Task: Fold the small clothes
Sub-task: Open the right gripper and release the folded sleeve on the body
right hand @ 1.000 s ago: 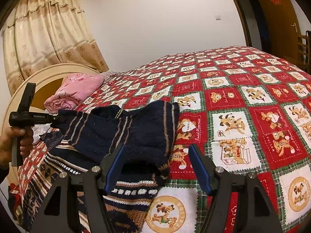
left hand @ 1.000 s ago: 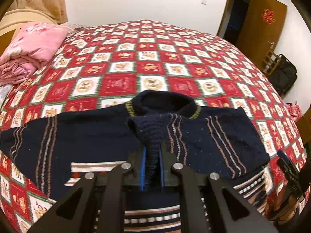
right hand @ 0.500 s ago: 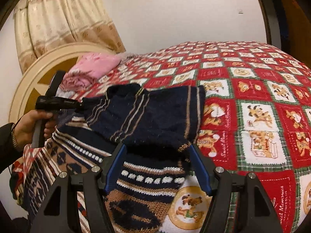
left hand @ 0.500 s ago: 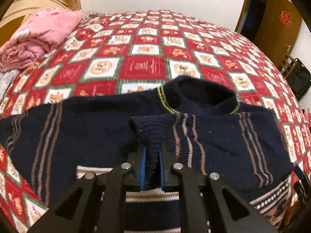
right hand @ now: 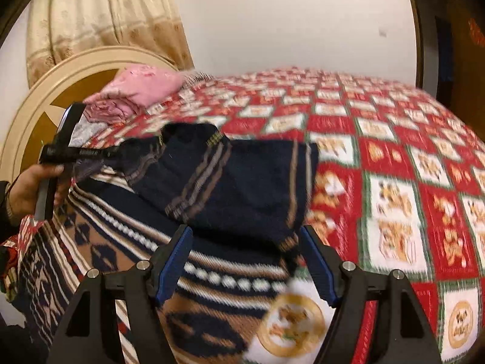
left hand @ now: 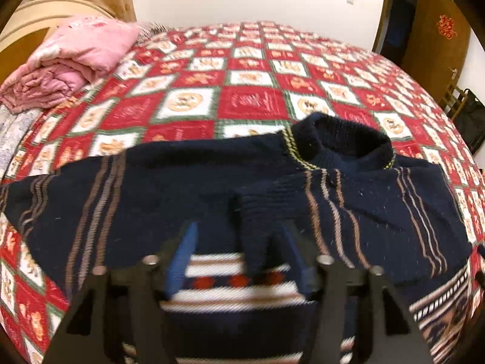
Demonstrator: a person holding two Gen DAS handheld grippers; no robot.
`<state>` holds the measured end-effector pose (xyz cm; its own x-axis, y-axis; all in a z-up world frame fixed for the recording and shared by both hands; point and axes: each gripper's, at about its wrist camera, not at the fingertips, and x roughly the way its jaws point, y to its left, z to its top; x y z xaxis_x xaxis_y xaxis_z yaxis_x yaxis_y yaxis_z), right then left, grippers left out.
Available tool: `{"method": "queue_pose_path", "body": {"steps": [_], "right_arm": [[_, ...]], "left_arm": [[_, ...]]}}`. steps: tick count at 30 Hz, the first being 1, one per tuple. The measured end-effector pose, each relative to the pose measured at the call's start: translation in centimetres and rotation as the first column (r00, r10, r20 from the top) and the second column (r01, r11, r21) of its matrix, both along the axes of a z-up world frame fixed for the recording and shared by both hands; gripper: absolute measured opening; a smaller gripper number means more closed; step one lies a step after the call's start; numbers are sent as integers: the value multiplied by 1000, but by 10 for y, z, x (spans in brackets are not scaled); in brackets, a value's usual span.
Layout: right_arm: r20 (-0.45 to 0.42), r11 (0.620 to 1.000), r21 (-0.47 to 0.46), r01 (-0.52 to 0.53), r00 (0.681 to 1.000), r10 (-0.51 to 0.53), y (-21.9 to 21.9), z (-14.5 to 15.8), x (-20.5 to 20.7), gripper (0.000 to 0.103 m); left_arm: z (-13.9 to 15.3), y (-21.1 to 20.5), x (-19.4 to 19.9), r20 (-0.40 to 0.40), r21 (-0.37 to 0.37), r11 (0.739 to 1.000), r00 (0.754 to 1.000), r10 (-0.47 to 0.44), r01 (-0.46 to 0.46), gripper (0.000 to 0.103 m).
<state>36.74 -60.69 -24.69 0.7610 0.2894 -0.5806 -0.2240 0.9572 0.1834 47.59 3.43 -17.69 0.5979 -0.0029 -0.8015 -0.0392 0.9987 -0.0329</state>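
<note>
The navy sweater (left hand: pixel 169 194) sprawls mid-frame on my red checked bedspread (left hand: pixel 251 103). My left gripper (left hand: pixel 239 261) is spread, my right gripper (right hand: pixel 245 261) too. Pink quilt (left hand: pixel 66 60) upper left, door (left hand: pixel 439 33) upper right.

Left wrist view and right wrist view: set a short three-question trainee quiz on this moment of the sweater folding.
1. True or false: the left gripper grips the navy sweater.
2. The right gripper is: A open, B shut on the sleeve, C out of view.
3. What pink thing lies by the headboard?

Key: 1 false, its jaws stand open around the sleeve cuff. 2 A. 3 a folded pink quilt.
</note>
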Motion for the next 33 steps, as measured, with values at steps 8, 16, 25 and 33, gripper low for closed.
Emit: {"method": "queue_pose_path", "body": {"steps": [8,16,25,33], "right_arm": [[-173,988,-155,-13,985,-14,41,-23,35,72],[-239,969,-243,-45,971,-15,52,-26,11,72],[-156,990,-128,63,984,-83,77,6,51,72],[-217,967,-225,115,962,-165,91,-30,55,72]], "left_arm": [[-13,11,-33,-11,-49,999,1000,-5,5,74],[-26,-9,-77,13,-46,996,997,-78,78,76],[-19,15,-133,78,-96,993,995,-56,64,81],[-28,23,-170,122,-150,987,991,-46,64,81]]}}
